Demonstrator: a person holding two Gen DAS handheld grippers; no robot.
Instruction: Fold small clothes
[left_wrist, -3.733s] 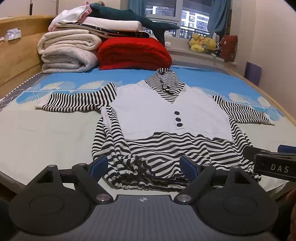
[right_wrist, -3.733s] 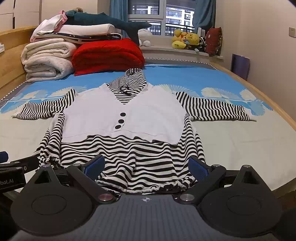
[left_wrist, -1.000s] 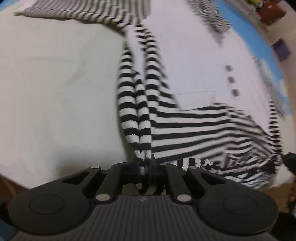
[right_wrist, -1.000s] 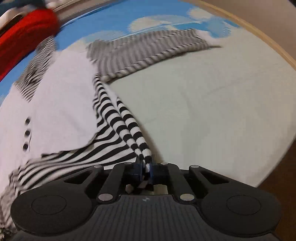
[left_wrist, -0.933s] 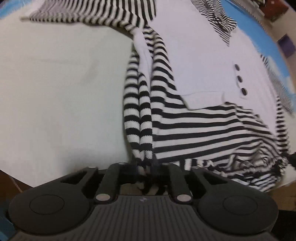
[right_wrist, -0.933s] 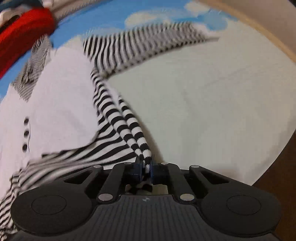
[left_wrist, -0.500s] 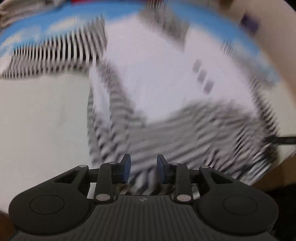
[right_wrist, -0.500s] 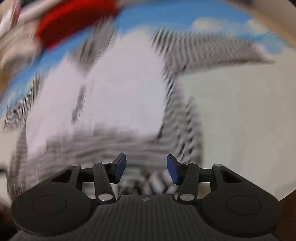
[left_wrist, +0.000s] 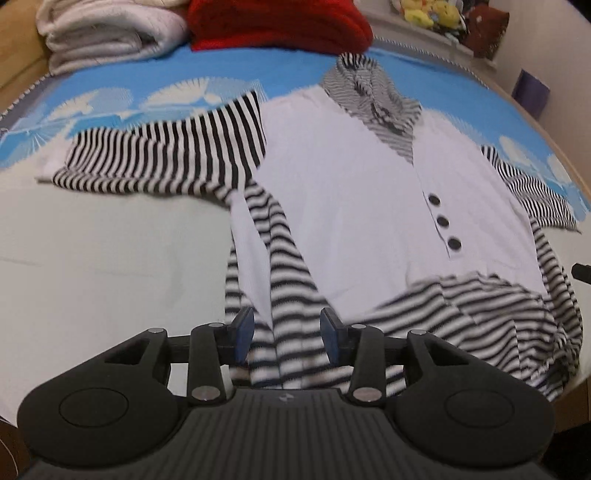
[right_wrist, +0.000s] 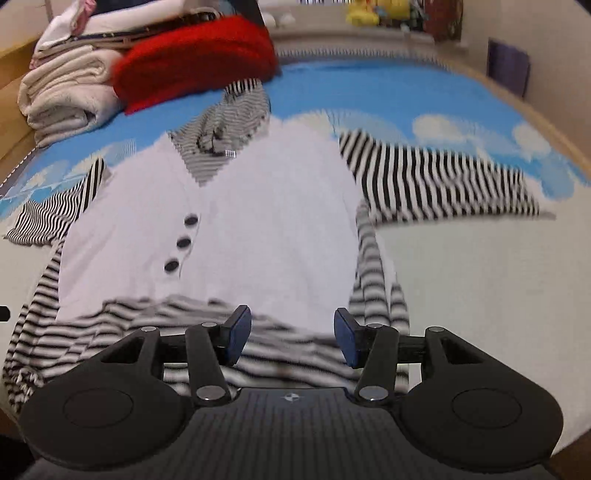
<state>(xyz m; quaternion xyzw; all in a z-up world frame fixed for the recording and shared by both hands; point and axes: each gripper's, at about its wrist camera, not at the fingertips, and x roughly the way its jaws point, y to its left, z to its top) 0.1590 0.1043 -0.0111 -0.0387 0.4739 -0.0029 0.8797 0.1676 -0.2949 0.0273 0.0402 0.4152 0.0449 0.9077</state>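
No text, label, brand, number or sign is readable in either view.

The top (left_wrist: 369, 184) has a plain white front, black-and-white striped sleeves, hem and collar, and three black buttons (left_wrist: 442, 221). The bed sheet (left_wrist: 110, 266) is pale cream near the camera, turning bright blue with white fan shapes farther off. A red blanket (right_wrist: 199, 62) lies beside cream folded blankets (right_wrist: 66, 96). Both tongs, left (left_wrist: 287, 335) and right (right_wrist: 291, 335), are black with blue pads.
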